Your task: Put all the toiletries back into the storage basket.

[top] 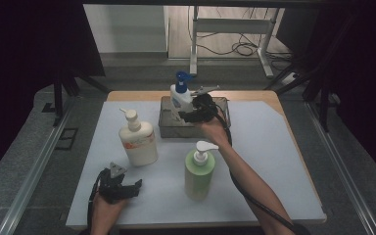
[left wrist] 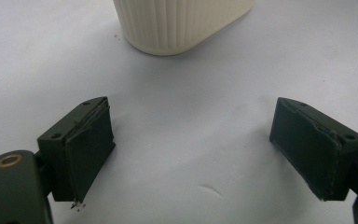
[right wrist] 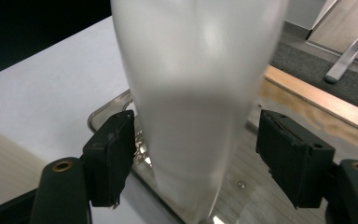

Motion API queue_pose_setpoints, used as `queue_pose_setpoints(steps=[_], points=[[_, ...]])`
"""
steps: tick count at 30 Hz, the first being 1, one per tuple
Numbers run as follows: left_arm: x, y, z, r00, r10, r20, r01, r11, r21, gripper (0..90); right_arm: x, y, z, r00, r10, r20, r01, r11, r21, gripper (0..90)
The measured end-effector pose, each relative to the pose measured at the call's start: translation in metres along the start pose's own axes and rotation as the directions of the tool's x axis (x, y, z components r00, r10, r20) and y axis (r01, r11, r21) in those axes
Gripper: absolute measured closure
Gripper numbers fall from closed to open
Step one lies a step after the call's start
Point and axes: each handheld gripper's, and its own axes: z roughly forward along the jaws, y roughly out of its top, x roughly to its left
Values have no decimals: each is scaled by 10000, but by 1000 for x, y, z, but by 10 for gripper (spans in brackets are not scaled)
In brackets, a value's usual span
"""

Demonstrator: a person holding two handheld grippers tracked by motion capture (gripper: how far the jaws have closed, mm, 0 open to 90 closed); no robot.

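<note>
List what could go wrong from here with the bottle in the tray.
1. The right gripper has its jaws around the white bottle with a gap at each pad, so a sideways nudge could tip it in the tray.
2. The right forearm passes close by the green bottle; drawing back might knock it over.
3. The cream bottle stands just ahead of the open left gripper and could be bumped.

The white bottle (right wrist: pixel 191 107) between the right tool's (right wrist: pixel 193 163) jaws is blurred, its top cut off by the upper edge, so whether the pads touch it I cannot tell. In the high view that tool (top: pixel 196 110) hides the bottle's lower half in the tray (top: pixel 169 128). The cream bottle (left wrist: pixel 182 23) is cut off above its base. Labels are too small to read.
</note>
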Motion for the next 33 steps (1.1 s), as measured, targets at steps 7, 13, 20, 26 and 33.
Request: queue_pose_setpoints(steps=[7,13,20,26,33], points=[[0,0,0,10000,-7,22,7,10000,1,128,-6,-8,-9,9996,-40,-263,47,9996,271,354],[0,0,0,10000,-1,5,1,10000,-12,128,-15,-19,-13,9997,0,-240,20,9966,829,454],[0,0,0,10000,-5,22,5,10000,-1,128,-28,-24,-12,9980,573,-276,-545,9941,933,649],[0,0,0,10000,0,7,0,10000,-12,128,-27,-24,0,9991,421,-9,-418,9929,1113,849],[0,0,0,10000,-4,21,4,10000,7,128,-27,-25,17,9982,569,178,-590,9864,1532,894]])
